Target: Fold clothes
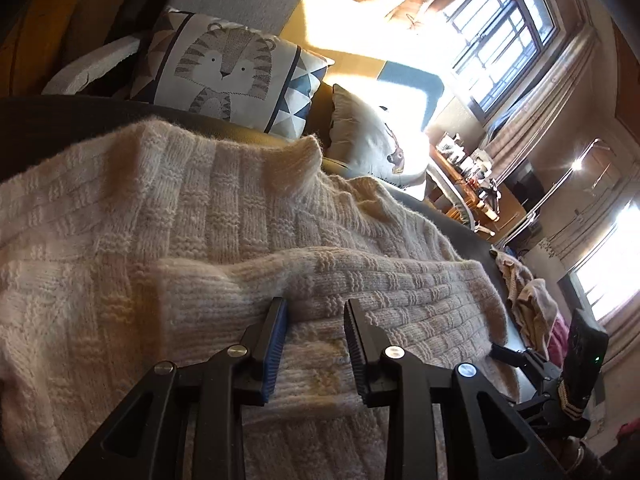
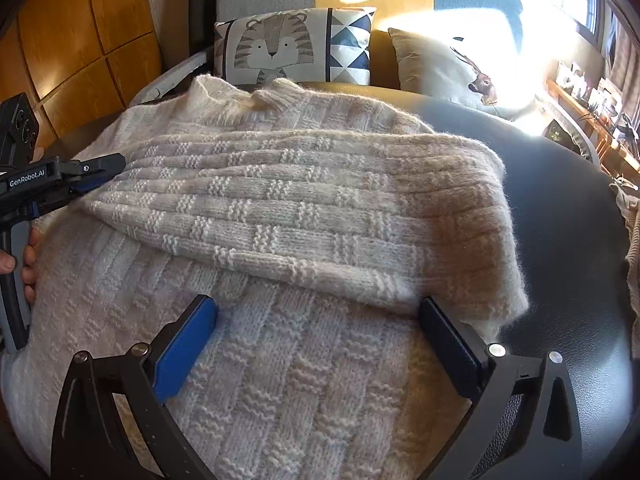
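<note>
I have a cream knitted sweater (image 2: 280, 360) lying flat on the dark leather surface (image 2: 560, 208), collar towards the tiger cushion (image 2: 296, 46) and the deer cushion (image 2: 452, 68) at the back. One sleeve (image 2: 304, 216) is already folded across the chest, lying slantwise from the sweater's right edge over to its left side.

My right gripper (image 2: 320, 344) hovers low over the sweater's body, just below the folded sleeve, its jaws spread wide and nothing between them. My left gripper (image 1: 316, 320) sits at the sleeve's cuff end, jaws narrowly parted; the pads stand either side of the knit but I see no fabric pinched, so I read it as holding nothing. In the right wrist view it shows at the left edge (image 2: 100, 172), close to the cuff.

I judge the sleeve fold done on this side and both grippers free. Next I would tuck in the other sleeve or side, which I cannot see clearly, then bring the hem up towards the collar. The thick fluffy knit calls for a deep bite, or only the top layer lifts
</note>
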`<state>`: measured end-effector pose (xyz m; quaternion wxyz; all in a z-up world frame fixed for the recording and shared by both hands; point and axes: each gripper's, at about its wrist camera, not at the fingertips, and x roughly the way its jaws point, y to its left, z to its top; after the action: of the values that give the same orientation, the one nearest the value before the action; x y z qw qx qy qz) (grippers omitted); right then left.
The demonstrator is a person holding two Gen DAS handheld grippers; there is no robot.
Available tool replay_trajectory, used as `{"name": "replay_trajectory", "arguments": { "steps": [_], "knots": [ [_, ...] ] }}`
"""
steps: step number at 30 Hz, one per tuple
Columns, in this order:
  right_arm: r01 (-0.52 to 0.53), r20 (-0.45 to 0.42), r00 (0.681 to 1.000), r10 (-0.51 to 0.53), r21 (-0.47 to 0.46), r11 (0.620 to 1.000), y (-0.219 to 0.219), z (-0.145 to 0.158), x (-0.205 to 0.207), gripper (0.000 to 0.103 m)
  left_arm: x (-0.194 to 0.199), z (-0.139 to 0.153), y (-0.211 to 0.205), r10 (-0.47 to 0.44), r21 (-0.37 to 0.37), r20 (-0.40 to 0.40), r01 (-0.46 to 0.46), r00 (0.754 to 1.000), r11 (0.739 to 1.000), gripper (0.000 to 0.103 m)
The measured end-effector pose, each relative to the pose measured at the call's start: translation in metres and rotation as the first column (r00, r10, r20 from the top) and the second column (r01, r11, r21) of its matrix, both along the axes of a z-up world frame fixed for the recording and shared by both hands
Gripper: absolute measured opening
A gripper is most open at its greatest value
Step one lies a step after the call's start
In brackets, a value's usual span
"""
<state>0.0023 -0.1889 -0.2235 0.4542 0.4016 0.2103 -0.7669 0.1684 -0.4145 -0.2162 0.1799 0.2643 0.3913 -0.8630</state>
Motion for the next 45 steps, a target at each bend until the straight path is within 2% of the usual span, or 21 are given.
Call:
{"name": "replay_trajectory", "arguments": {
  "steps": [2,4,11,15,17,19,21,22,23,25,28,31,33,37,38,40,42,45],
  "knots": [
    [0.001,0.011,1.0,0.0,-0.009,1.0,0.001,0.001,-0.002,0.103,0.008,-0.006,-0.008,0.019,0.066,-0.059,-0.015,0.998,0.998,0.02],
    [0.001,0.009,1.0,0.0,-0.008,1.0,0.002,0.002,-0.002,0.103,0.011,-0.009,-0.009,0.034,0.081,-0.064,-0.029,0.997,0.996,0.016],
    [-0.015,0.023,1.0,0.015,-0.002,1.0,0.019,0.006,0.001,0.103,0.01,0.0,0.02,0.056,-0.015,0.028,-0.056,0.998,0.998,0.016],
    [-0.027,0.007,1.0,0.027,-0.003,1.0,0.033,0.008,0.009,0.103,0.023,0.001,0.039,0.065,-0.009,0.02,-0.065,0.998,0.998,0.019],
    [-0.031,0.007,0.999,0.031,-0.005,1.0,0.036,0.009,0.009,0.103,0.024,0.004,0.043,0.053,-0.004,0.023,-0.053,0.998,0.999,0.027],
    [-0.038,0.025,0.999,0.038,-0.001,0.999,0.035,0.012,0.005,0.103,0.016,0.012,0.047,0.04,-0.028,0.075,-0.038,0.996,0.999,0.033],
    [-0.033,0.051,0.998,0.033,-0.001,0.999,0.034,0.02,-0.001,0.103,0.006,0.023,0.051,0.028,-0.059,0.131,-0.02,0.991,0.998,0.043],
    [-0.019,0.063,0.998,0.02,-0.026,0.999,0.036,0.027,-0.006,0.103,0.001,0.029,0.054,0.019,-0.08,0.146,-0.008,0.989,0.997,0.059],
    [-0.004,0.074,0.997,0.008,-0.051,0.999,0.037,0.034,-0.01,0.103,-0.003,0.034,0.057,0.013,-0.106,0.156,0.004,0.988,0.994,0.081],
    [0.03,0.089,0.996,-0.021,-0.094,0.995,0.04,0.048,-0.021,0.103,-0.011,0.045,0.062,-0.001,-0.166,0.164,0.028,0.986,0.986,0.103],
    [0.106,0.062,0.993,-0.099,-0.127,0.986,0.042,0.063,-0.046,0.103,-0.024,0.051,0.065,-0.019,-0.214,0.207,0.065,0.978,0.975,0.103],
    [0.215,0.012,0.977,-0.215,-0.1,0.971,0.049,0.071,-0.074,0.103,-0.032,0.045,0.062,-0.033,-0.212,0.251,0.088,0.967,0.973,0.103],
    [0.281,0.012,0.96,-0.281,-0.069,0.957,0.053,0.068,-0.095,0.103,-0.034,0.041,0.062,-0.03,-0.217,0.275,0.092,0.961,0.972,0.103],
    [0.333,0.067,0.941,-0.331,-0.015,0.943,0.057,0.052,-0.128,0.103,-0.038,0.037,0.059,-0.027,-0.235,0.299,0.101,0.954,0.967,0.103],
    [0.331,0.111,0.939,-0.327,-0.024,0.943,0.057,0.048,-0.134,0.103,-0.039,0.037,0.059,-0.033,-0.234,0.301,0.108,0.953,0.966,0.103],
    [0.306,0.256,0.927,-0.275,-0.09,0.948,0.056,0.042,-0.144,0.103,-0.043,0.036,0.059,-0.045,-0.243,0.316,0.126,0.948,0.962,0.103],
    [0.314,0.36,0.899,-0.251,-0.127,0.941,0.053,0.034,-0.155,0.103,-0.047,0.033,0.061,-0.054,-0.256,0.343,0.148,0.938,0.955,0.103],
    [0.335,0.419,0.873,-0.252,-0.136,0.932,0.044,0.024,-0.168,0.098,-0.05,0.03,0.061,-0.063,-0.265,0.363,0.168,0.93,0.949,0.103]
  ]
}}
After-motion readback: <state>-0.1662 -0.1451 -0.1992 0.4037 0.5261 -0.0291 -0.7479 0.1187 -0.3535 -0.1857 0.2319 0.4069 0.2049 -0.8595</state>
